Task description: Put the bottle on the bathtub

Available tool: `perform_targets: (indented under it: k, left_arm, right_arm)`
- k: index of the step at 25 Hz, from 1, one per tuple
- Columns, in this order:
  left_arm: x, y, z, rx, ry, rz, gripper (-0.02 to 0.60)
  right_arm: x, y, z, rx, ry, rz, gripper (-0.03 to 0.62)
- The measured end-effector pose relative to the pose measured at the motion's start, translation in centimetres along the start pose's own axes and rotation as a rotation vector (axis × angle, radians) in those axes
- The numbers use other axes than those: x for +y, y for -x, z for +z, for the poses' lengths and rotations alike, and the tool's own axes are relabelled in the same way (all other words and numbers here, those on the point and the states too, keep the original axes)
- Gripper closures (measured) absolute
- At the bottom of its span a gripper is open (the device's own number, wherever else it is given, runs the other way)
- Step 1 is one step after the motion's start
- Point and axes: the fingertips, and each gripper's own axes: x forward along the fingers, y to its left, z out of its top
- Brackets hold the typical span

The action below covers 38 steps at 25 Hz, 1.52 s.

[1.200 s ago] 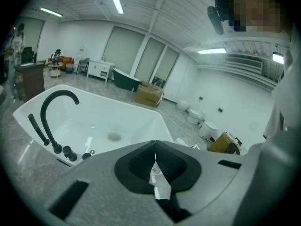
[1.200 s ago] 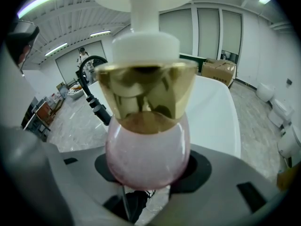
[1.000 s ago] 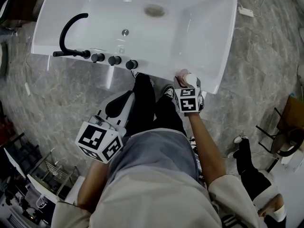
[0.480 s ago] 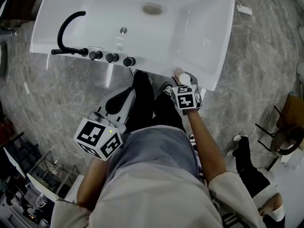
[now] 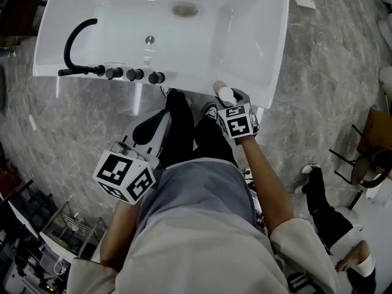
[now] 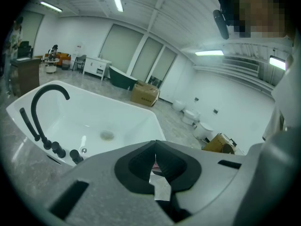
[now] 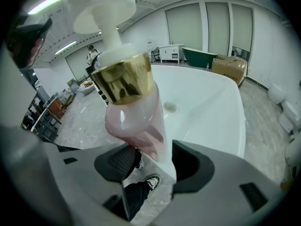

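Observation:
A pink pump bottle (image 7: pixel 134 112) with a gold collar and a white pump head stands upright between the jaws of my right gripper (image 7: pixel 150 161), which is shut on its lower part. In the head view the bottle (image 5: pixel 225 92) is at the near rim of the white bathtub (image 5: pixel 269 72), towards its right end, with the right gripper (image 5: pixel 233 101) just behind it. The bottle's base looks level with the rim; contact is hidden. My left gripper (image 5: pixel 150 130) hangs low by the person's left leg, away from the tub. Its jaws (image 6: pixel 155 149) are shut with nothing in them.
A black curved faucet (image 5: pixel 73 41) and three black knobs (image 5: pixel 131 75) sit on the tub's near-left rim. The person's legs and shoes (image 5: pixel 184 133) stand against the tub. A metal rack (image 5: pixel 67 225) is lower left; another person (image 5: pixel 327 216) and a chair (image 5: pixel 367 176) are lower right.
The head view has shifted, so the tub now sits further left and up in the frame. The right gripper and bottle stay at the same spot on the near rim. The left gripper barely moved.

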Motion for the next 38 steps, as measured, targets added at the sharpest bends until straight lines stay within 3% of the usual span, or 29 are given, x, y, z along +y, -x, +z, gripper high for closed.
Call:
perform_targets:
  k: [9,15,38]
  left_arm:
    - [-1.6,-0.6,-0.2,-0.007,-0.015,-0.020,0.572]
    - [-2.5,-0.8,-0.4,-0.015,-0.018,-0.025,0.572]
    - [-5.0,-1.2,0.1,-0.055,-0.054,-0.052,0.572]
  right_arm:
    - [-0.1,2.2,-1.6,0.036,-0.046,0.024,0.375]
    - [0.2,4.2,-1.4,0.001,-0.070,0.041,0.378]
    - [-0.3,16.1,4.5,-0.232,-0.155,0.086,0.556]
